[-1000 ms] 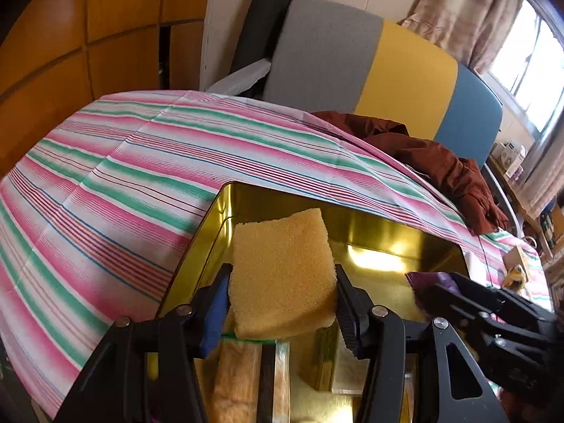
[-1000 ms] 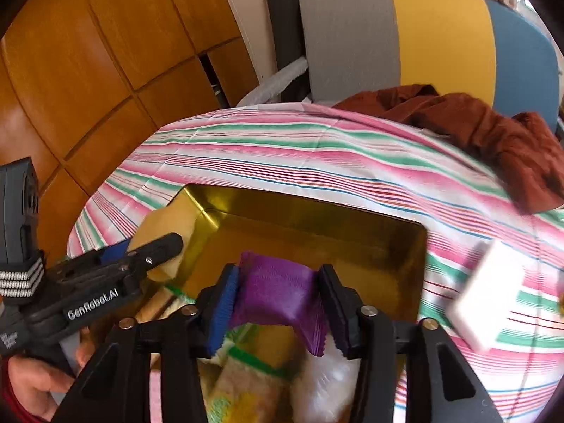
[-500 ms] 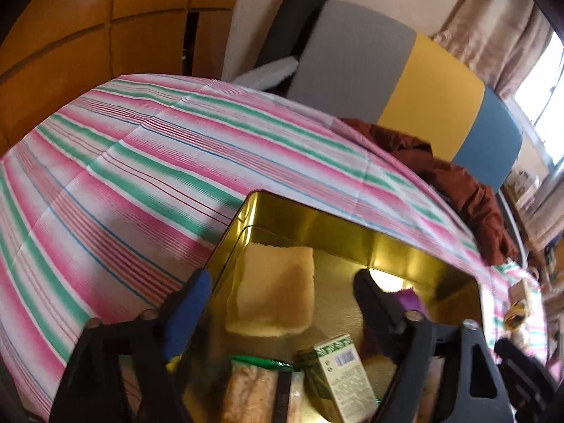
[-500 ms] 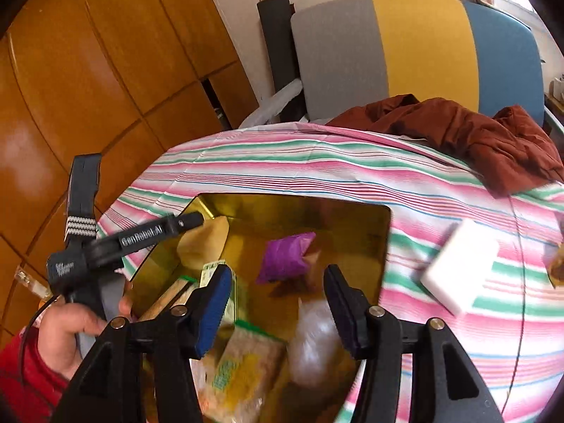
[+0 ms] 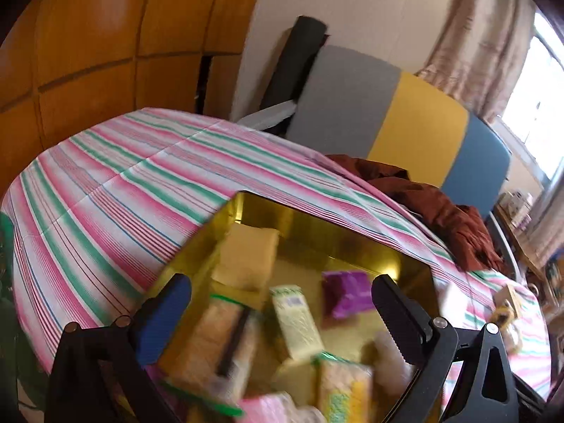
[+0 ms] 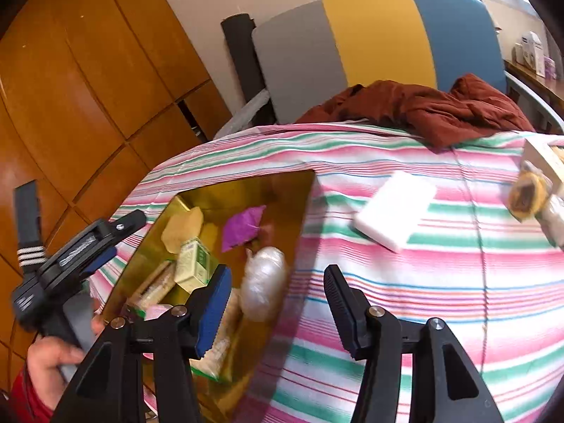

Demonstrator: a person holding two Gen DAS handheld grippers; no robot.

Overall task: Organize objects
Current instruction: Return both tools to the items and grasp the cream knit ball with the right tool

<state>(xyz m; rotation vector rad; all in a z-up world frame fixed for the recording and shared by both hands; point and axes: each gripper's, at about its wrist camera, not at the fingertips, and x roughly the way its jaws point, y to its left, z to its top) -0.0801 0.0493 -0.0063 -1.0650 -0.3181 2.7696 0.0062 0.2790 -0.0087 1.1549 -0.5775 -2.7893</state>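
Both grippers, left (image 5: 280, 303) and right (image 6: 276, 303), now gape empty: sponge (image 5: 246, 259) and purple pouch (image 6: 243, 227) lie released in the tin (image 6: 246, 185); white block (image 6: 394, 209) at two o'clock likely next.

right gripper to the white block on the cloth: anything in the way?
Nothing visible. The right gripper is open and empty over the gold tin's right edge; the white block lies ahead and right on bare striped tablecloth. The wrapped yellow item sits beyond it.
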